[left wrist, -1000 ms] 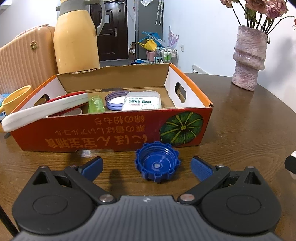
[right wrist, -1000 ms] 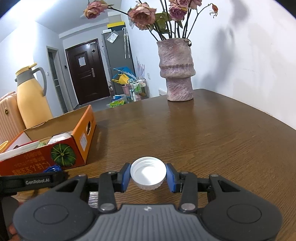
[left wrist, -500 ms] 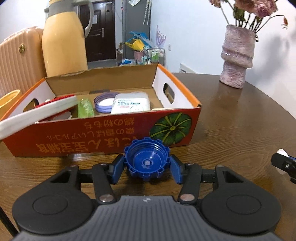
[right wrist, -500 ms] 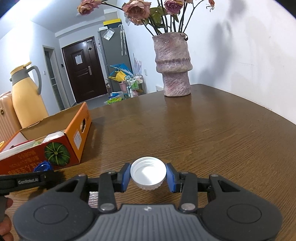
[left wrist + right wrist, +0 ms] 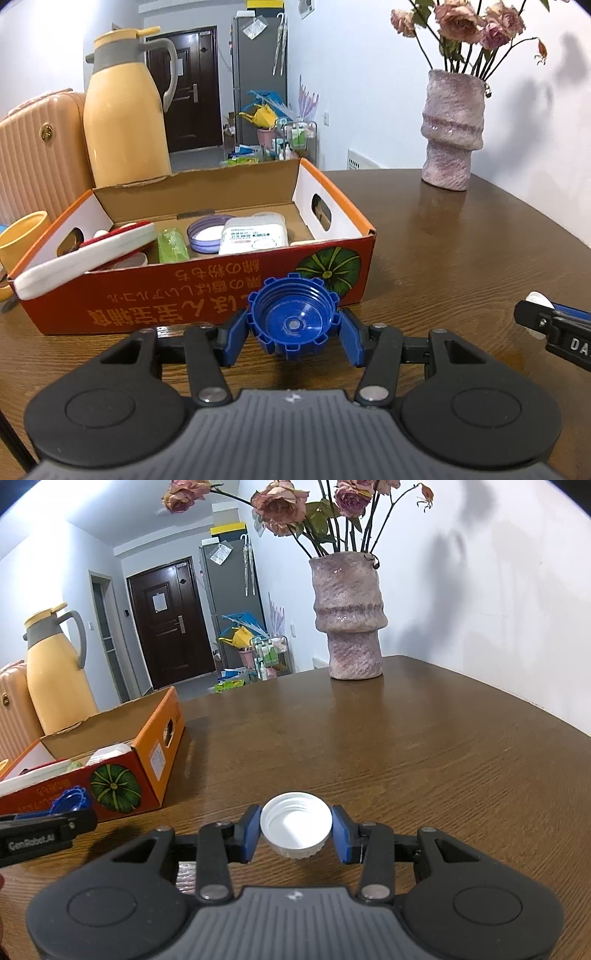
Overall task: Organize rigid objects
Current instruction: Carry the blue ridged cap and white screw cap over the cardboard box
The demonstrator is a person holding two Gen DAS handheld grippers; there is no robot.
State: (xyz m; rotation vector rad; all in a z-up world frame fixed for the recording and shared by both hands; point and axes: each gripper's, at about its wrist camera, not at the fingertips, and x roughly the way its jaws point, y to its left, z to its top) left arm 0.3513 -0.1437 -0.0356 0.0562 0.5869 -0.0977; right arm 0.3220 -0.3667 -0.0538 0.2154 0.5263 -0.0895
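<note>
Peach-coloured ribbing marks the suitcase (image 5: 35, 147) at the far left of the left wrist view, with a yellow thermos jug (image 5: 125, 110) just beside it and a yellow cup (image 5: 22, 236) lower down. Next comes the orange cardboard box (image 5: 207, 295) printed with a pumpkin, standing on the wooden table (image 5: 461, 251); inside it lie a white and red flat piece (image 5: 85, 254), a green bottle (image 5: 171, 245), a purple lid (image 5: 207, 234) and a white labelled container (image 5: 255, 236). In front of the box's near wall, the left gripper (image 5: 293, 328) pinches a blue notched cap (image 5: 293, 317), open side up, its blue pads pressed on both flanks and the cap raised off the tabletop. Further right stands a pink textured vase (image 5: 452, 129) of faded roses (image 5: 461, 22), well apart from the box. In the right wrist view, right of the box and clear of it, the right gripper (image 5: 295, 830) clamps a white screw cap (image 5: 295, 825), open side up, both pads against its rim, over bare table.
</note>
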